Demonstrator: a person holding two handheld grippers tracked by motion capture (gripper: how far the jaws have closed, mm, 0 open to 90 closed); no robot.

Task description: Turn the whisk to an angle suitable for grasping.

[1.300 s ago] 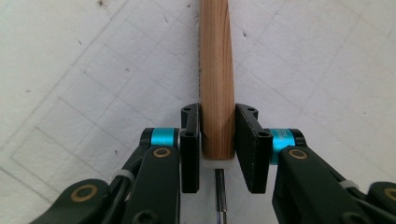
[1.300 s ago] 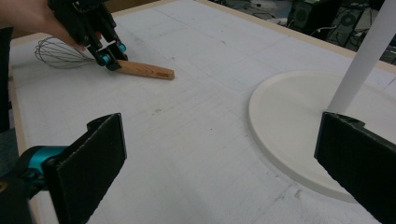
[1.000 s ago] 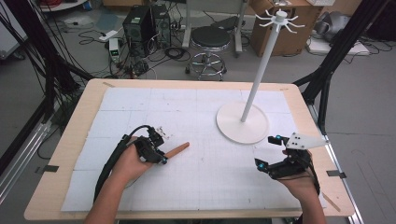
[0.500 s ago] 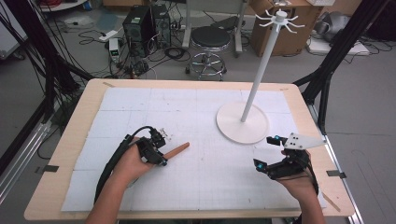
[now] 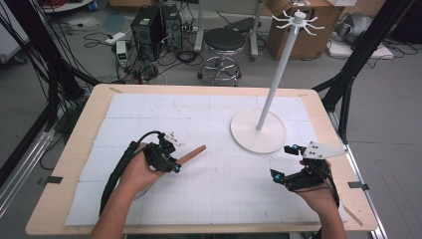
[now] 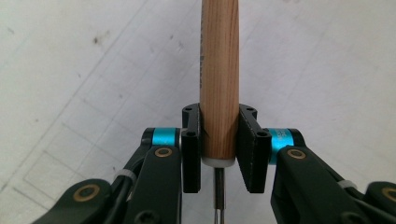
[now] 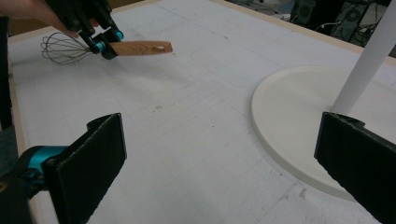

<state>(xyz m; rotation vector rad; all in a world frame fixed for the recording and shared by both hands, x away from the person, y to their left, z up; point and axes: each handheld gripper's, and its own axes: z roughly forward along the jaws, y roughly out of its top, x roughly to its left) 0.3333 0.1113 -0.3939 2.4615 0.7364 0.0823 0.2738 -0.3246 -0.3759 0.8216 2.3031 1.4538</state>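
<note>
A whisk with a wooden handle lies low over the white mat, left of the middle. My left gripper is shut on the handle near its wire end, both pads pressed against the wood. The right gripper view shows the wire head behind the left gripper and the handle's far end with its hanging hole. My right gripper sits at the front right, jaws wide open and holding nothing, just short of the white stand's round base.
A white hanging stand with hooks on top rises from its base at the right of the mat. The wooden table edge frames the mat. Beyond the table stand a stool and computer cases.
</note>
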